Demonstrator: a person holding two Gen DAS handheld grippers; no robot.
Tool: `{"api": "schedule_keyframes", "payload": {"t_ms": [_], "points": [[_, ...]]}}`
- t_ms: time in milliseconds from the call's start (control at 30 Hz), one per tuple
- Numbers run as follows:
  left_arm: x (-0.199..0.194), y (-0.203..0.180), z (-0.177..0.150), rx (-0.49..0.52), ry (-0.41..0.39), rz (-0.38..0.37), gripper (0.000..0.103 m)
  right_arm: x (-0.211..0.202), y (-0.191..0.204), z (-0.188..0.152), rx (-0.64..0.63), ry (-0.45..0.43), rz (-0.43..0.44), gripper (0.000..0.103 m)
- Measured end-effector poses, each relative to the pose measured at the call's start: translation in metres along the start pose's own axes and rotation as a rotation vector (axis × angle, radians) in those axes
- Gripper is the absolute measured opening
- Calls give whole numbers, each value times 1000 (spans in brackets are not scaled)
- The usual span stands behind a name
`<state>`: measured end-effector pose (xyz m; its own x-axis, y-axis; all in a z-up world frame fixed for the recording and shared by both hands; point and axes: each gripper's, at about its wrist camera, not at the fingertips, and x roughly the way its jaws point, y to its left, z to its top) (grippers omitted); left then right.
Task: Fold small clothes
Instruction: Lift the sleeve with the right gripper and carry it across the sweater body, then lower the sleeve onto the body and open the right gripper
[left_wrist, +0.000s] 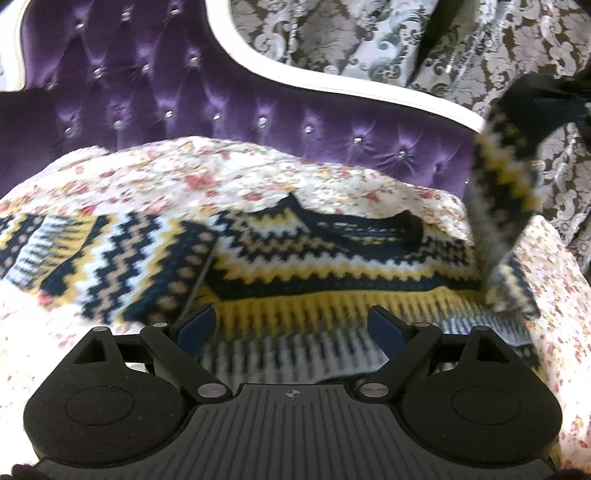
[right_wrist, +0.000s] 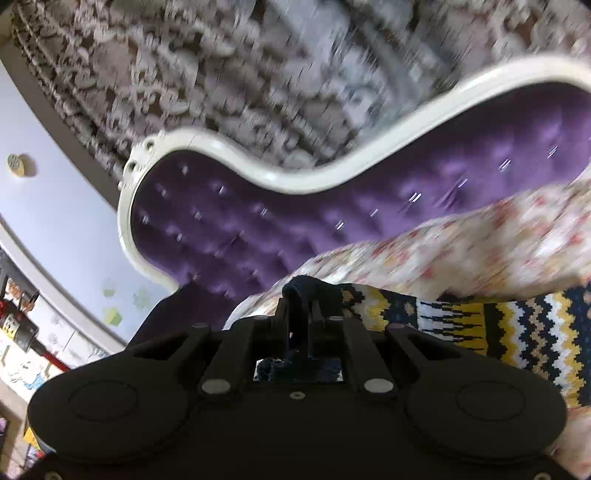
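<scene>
knitted sweater (left_wrist: 314, 258) in navy, yellow, white and tan zigzag bands lies spread flat on a white bedcover printed with small red flowers (left_wrist: 166, 173). its navy collar sits toward 12 o'clock and its striped hem runs along 6 o'clock, just ahead of the left gripper (left_wrist: 291, 325). one sleeve is folded across the body at about 9 o'clock; the other sleeve (left_wrist: 506, 177) is lifted off the bed at 2 o'clock, hanging in a blurred strip from its dark cuff.

bare flowered cover shows beyond the collar, up to the purple tufted velvet headboard with a white curved frame (left_wrist: 147, 85), and a narrower strip shows at 3 o'clock before the bed's edge. behind the headboard hangs a grey and brown damask curtain (left_wrist: 332, 40). at 9 o'clock the cover runs out of view past the folded sleeve.

the left gripper hovers over the hem with its blue-padded jaws spread wide, nothing between them and no clear contact with the knit.

the right gripper (right_wrist: 301, 314) has its jaws pinched almost together on the navy cuff (right_wrist: 306, 291) of the raised sleeve, whose patterned knit trails off toward 3 o'clock in its own view.
</scene>
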<state>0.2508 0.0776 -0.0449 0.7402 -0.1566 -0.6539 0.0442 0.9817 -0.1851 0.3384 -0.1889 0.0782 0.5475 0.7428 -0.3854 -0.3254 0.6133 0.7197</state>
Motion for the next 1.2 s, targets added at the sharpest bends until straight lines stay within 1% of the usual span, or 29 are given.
{"api": "schedule_keyframes", "payload": {"t_ms": [67, 167, 267, 333, 367, 433, 467, 500, 533, 633, 700, 767, 800, 867, 933, 1000, 1067, 1133, 1200], "points": [[-1, 8, -4, -10, 7, 8, 89, 20, 4, -14, 4, 22, 9, 15], [-4, 18, -8, -26, 15, 15, 89, 52, 9, -38, -18, 54, -3, 15], [-7, 24, -12, -28, 20, 24, 89, 71, 13, -58, -48, 73, -18, 17], [-8, 27, -13, -27, 19, 25, 89, 80, 13, -68, -64, 84, -17, 25], [-8, 28, -14, -26, 19, 27, 89, 82, 13, -72, -71, 85, -14, 27], [-9, 29, -14, -22, 20, 28, 89, 83, 13, -77, -94, 93, -11, 37], [-8, 29, -14, -19, 21, 27, 89, 80, 14, -78, -112, 86, -11, 55], [-8, 29, -14, -17, 21, 26, 89, 73, 14, -77, -138, 72, -13, 67], [-7, 28, -13, -16, 21, 25, 89, 70, 15, -77, -164, 57, -24, 70], [-4, 25, -10, -20, 20, 17, 89, 48, 11, -70, -225, 11, -60, 72], [-1, 22, -7, -23, 23, 6, 89, 29, 2, -66, -235, -24, -103, 83], [5, 17, -3, -29, 29, -12, 89, 11, -12, -63, -239, -54, -167, 90], [7, 15, -1, -34, 31, -19, 89, 3, -19, -62, -240, -65, -209, 95], [14, 11, 3, -43, 35, -27, 89, -13, -36, -64, -252, -93, -299, 101], [21, 8, 6, -46, 40, -26, 89, -26, -53, -67, -268, -114, -377, 103], [29, 6, 9, -55, 49, -25, 89, -36, -71, -69, -259, -128, -434, 103], [37, 5, 12, -67, 52, -23, 89, -45, -93, -69, -216, -138, -452, 103], [45, 6, 15, -85, 56, -21, 89, -55, -116, -68, -141, -156, -458, 103], [53, 9, 18, -114, 67, -22, 89, -61, -134, -65, -53, -151, -468, 103]]}}
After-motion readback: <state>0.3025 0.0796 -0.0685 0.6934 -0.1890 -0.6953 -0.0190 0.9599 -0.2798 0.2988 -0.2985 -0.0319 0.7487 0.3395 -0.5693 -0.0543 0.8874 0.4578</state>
